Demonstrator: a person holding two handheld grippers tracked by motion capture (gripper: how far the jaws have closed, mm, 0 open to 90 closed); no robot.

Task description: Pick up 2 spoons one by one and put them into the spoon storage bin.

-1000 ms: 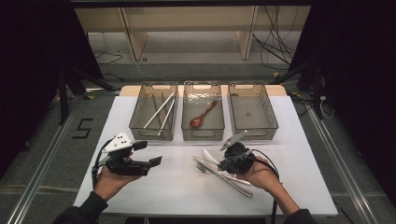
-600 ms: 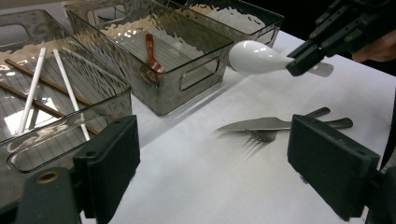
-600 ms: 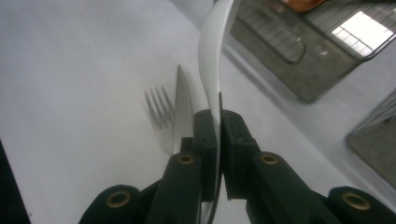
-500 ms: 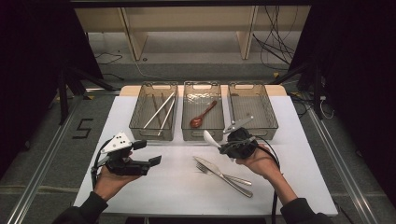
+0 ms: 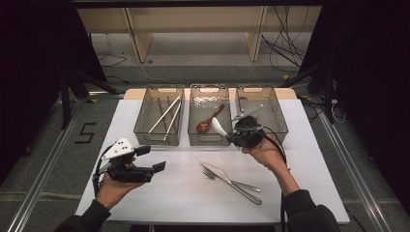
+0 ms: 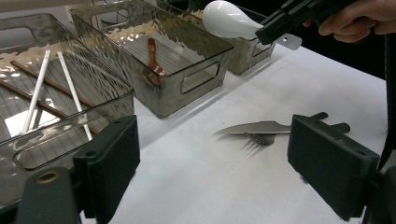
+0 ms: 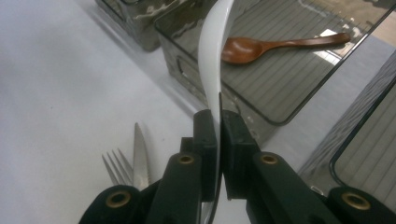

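My right gripper (image 5: 231, 134) (image 7: 218, 122) is shut on a white spoon (image 5: 219, 126) (image 7: 211, 65) (image 6: 229, 19), held in the air by the front wall of the middle bin (image 5: 209, 138) (image 7: 275, 79). A brown wooden spoon (image 5: 208, 121) (image 7: 275, 46) (image 6: 153, 56) lies inside that bin. A knife (image 5: 232, 182) (image 6: 257, 127) and a fork (image 5: 232, 181) (image 6: 254, 139) lie crossed on the white table (image 5: 183, 193). At the table's left, my left gripper (image 5: 153, 159) (image 6: 212, 163) is open, with nothing between its pads.
The left bin (image 5: 159, 116) (image 6: 51, 93) holds white and brown chopsticks (image 5: 164, 115) (image 6: 39, 91). The right bin (image 5: 263, 108) stands beside the right gripper. Shelving and cables lie beyond the table's far edge.
The right gripper has lifted the white spoon off the table beside the knife and fork and carried it up toward the middle bin. The left gripper stays put.
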